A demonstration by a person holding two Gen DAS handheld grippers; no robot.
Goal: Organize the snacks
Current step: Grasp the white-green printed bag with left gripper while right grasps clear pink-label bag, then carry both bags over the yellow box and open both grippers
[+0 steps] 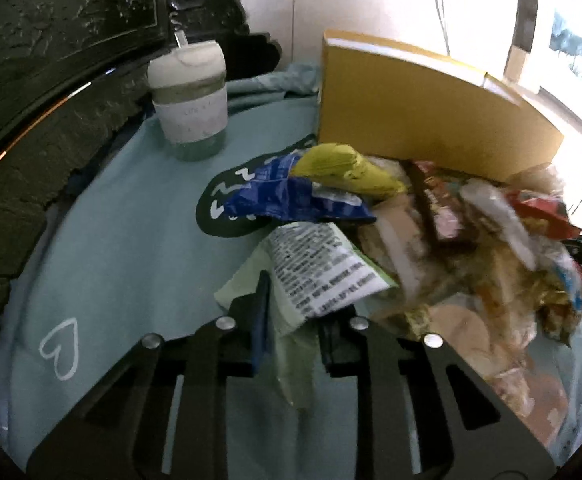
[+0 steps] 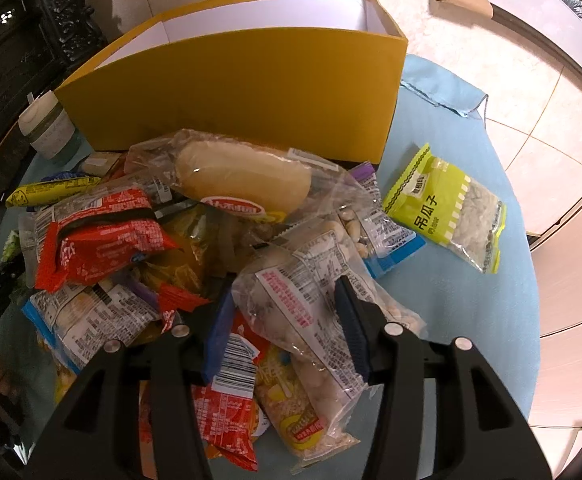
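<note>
In front of the yellow box (image 2: 243, 92), the left gripper (image 1: 291, 320) pinches a pale green packet (image 1: 311, 276) while the right gripper (image 2: 287, 312) straddles a clear packet (image 2: 307, 300), jaws parted.

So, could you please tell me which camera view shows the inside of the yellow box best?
The right wrist view: it looks down over the yellow box, showing its open top and white inner walls. The left wrist view shows only one outer side of the box, nothing of the interior.
</note>
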